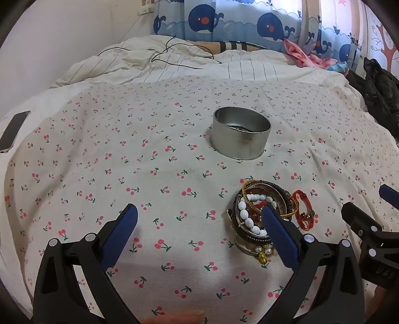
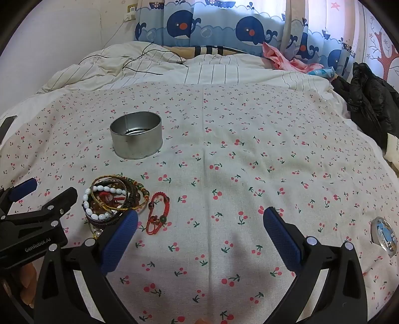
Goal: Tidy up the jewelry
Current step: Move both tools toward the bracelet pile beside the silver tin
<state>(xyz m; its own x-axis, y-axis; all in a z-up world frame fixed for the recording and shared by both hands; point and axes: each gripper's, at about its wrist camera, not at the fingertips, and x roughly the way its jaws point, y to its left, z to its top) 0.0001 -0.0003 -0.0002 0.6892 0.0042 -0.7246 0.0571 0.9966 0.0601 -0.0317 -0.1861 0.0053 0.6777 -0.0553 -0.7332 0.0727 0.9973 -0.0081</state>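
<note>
while my left gripper (image 1: 199, 229) hangs wide open and empty, the bracelet pile (image 1: 259, 216) sits by its right finger, near the tin (image 1: 240, 133); a careless grab could snag several. from the right view, my right gripper (image 2: 200, 230) gapes empty; red bracelet (image 2: 157, 211) lies flat, long axis pointing away.

Cherry-print cloth (image 1: 99, 159) over bed. Round metal tin (image 1: 240, 132), open top, upright, centre-right. Nearer: pile of bracelets (image 1: 259, 214), incl. white bead bracelet (image 1: 249, 216); red cord bracelet (image 1: 303, 209) just beside, on its right. Left gripper (image 1: 199, 224): jaws wide, nothing between, right finger in front of pile. Right gripper (image 1: 369, 214) at right edge. Phone (image 1: 12, 132) far left. Whale curtain (image 1: 224, 20) behind.
</note>
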